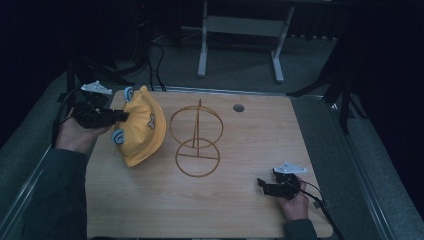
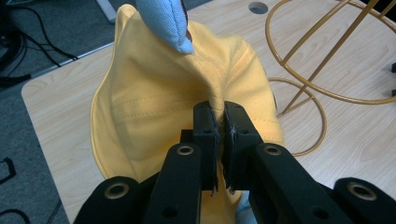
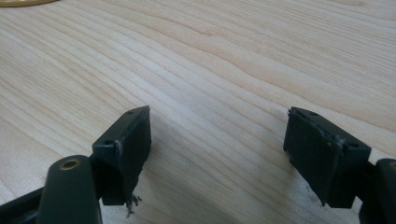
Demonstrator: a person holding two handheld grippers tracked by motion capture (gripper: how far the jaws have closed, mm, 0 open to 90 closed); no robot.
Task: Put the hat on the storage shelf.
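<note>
Wood table: left claw pinching yellow hat, long axis near-far; right claw spread.

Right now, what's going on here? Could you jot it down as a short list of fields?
Surface: wooden table
Main item: yellow hat with blue ears
Left gripper: jaws shut on a fold of the yellow hat
Right gripper: jaws open, nothing between them, low over the table
Also there: gold wire stand, upright beside the hat
</note>
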